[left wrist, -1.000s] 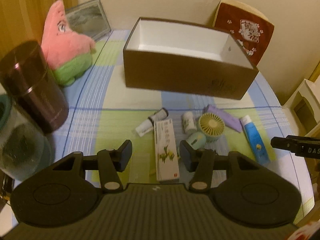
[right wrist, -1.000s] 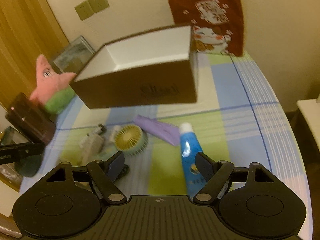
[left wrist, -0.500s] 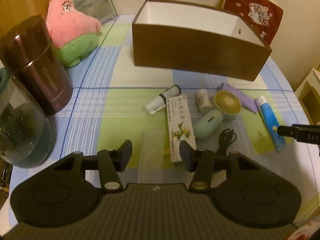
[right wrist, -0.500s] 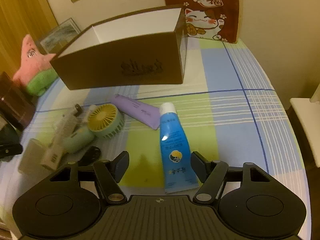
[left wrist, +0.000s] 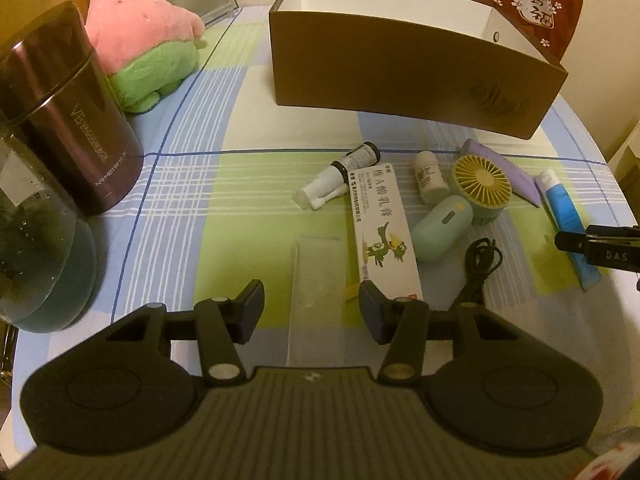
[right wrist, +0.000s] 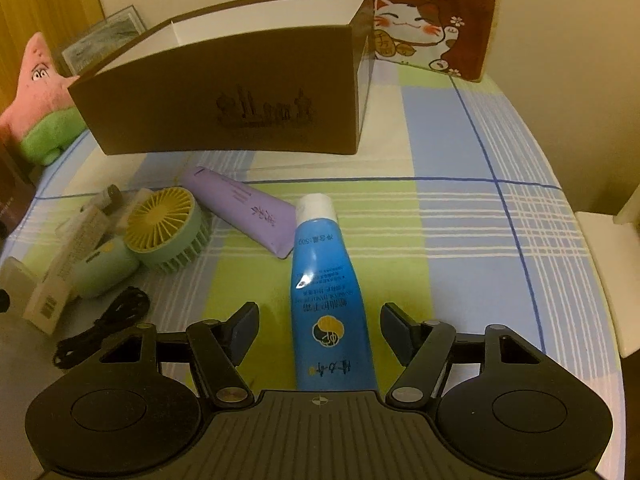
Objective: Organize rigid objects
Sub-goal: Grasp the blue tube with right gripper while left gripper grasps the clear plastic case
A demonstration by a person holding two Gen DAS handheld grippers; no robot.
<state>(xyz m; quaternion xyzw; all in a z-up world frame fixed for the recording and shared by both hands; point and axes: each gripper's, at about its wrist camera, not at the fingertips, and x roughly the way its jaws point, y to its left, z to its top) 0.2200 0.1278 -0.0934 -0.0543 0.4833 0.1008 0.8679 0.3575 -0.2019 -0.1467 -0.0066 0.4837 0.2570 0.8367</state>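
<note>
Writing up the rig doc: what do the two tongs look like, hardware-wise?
Both match. The left tongs and right tongs are matte black, with a ribbed grey body plate, two round discs either side, silver pivot pins on the linkage arms, and dark blue-grey pads on the fingers. The right one's side reads "DAS" in the left view. No cables or sleeves visible.

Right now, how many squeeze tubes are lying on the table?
2. The blue tube lies between the right fingers, cap toward the box. The purple tube lies beside the fan, touching the blue cap. Others may hide behind clutter.
</note>
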